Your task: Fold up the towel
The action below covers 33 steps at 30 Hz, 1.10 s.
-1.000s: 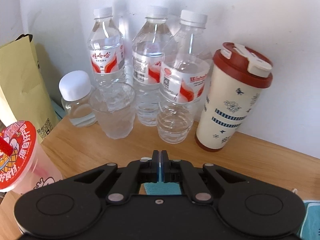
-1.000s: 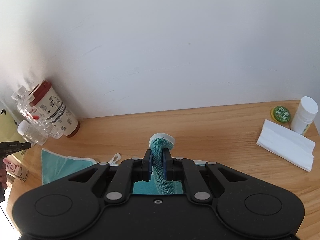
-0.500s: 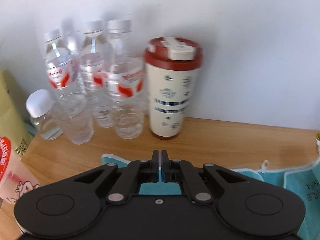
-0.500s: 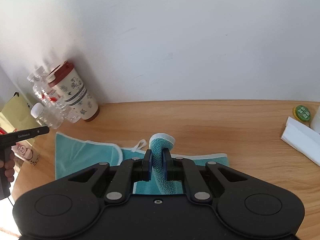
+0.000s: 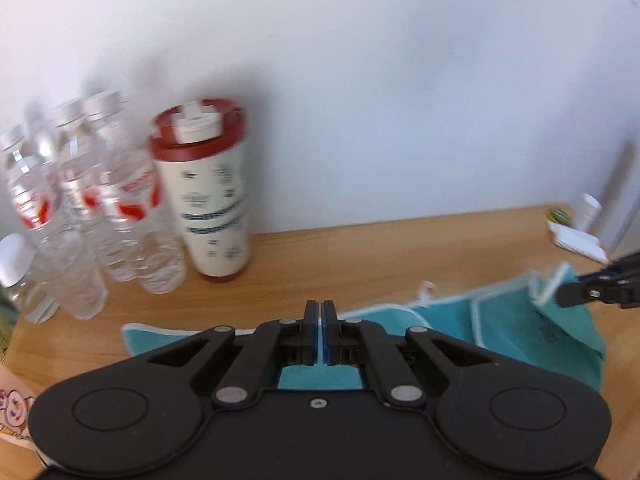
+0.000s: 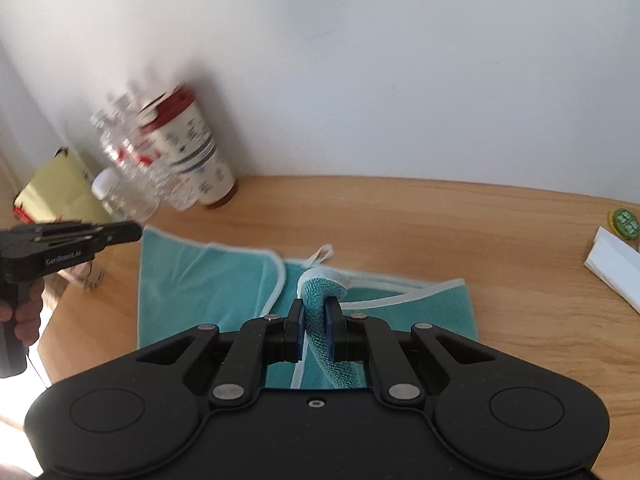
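Observation:
A teal towel [image 6: 208, 280] with a white hem lies partly raised on the wooden table [image 6: 440, 220]. My right gripper [image 6: 315, 320] is shut on a bunched fold of its near edge. In the left wrist view this gripper [image 5: 564, 298] holds up the towel's [image 5: 512, 320] right corner. My left gripper [image 5: 321, 320] is shut, with only a thin pale sliver between its pads and teal cloth just beneath. Seen from the right wrist, the left gripper [image 6: 136, 231] has its tip right at the towel's far left corner.
Several water bottles [image 5: 120, 208] and a cream tumbler with a red lid [image 5: 208, 200] stand against the white wall at the back left. A yellow bag [image 6: 56, 188] sits further left. A white tissue pack [image 6: 616, 264] and a green cap [image 6: 624, 222] lie at the right. A hand [image 6: 24, 316] holds the left gripper.
The left gripper has pulled back and to the right, away from the bottles. The right gripper has drawn closer to it. Both stay shut, and more of the towel shows.

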Tool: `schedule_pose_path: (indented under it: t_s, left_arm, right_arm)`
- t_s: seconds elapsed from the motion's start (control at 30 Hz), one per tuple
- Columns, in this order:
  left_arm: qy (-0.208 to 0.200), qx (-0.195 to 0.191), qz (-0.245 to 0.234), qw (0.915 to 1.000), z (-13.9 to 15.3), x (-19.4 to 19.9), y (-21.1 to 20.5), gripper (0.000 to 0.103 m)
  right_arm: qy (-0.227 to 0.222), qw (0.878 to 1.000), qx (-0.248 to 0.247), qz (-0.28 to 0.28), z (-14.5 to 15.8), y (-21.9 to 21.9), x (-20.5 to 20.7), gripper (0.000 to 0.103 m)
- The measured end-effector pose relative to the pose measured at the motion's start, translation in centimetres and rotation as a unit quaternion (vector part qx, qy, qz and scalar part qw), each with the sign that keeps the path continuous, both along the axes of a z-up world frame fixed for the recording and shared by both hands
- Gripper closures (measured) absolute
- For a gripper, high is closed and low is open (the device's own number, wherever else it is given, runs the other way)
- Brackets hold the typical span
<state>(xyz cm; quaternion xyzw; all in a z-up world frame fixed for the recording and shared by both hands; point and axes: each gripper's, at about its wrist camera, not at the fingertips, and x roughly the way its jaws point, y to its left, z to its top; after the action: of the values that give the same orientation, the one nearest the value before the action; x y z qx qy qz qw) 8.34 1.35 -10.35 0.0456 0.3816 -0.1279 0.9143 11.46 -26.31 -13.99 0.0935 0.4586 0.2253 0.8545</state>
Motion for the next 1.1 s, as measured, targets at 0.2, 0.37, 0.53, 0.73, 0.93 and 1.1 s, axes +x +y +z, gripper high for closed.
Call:
schedule_pose_path:
  t_s: [0.2,0.37,0.53,0.73,0.93,1.1]
  left_arm:
    - [0.008,0.007,-0.068,0.9976,-0.4,-2.1,-2.1,0.101]
    - [0.022,-0.005,-0.022,0.9995,-1.0,-1.4,-0.4,0.100]
    - [0.036,-0.024,0.143,0.9887,-2.8,2.0,5.7,0.084]
    - [0.057,-0.012,0.249,0.9667,-5.3,5.2,10.8,0.061]
    - [0.057,-0.006,0.213,0.9753,-5.2,4.7,9.9,0.057]
    - [0.088,-0.004,0.011,0.9960,-4.2,1.0,1.9,0.056]
  right_arm:
    - [0.008,0.999,-0.006,0.045,0.0,1.4,-1.7,0.092]
    - [0.007,0.999,-0.007,0.040,0.0,1.4,-2.1,0.092]
    - [0.013,1.000,-0.002,0.017,-0.2,0.5,-1.5,0.092]
    - [0.024,1.000,-0.003,0.002,-0.8,-0.2,-1.2,0.092]
    - [0.027,0.999,-0.005,-0.015,-1.3,-0.7,-1.0,0.092]
    - [0.022,0.999,-0.004,-0.033,-1.2,-1.4,-0.1,0.092]
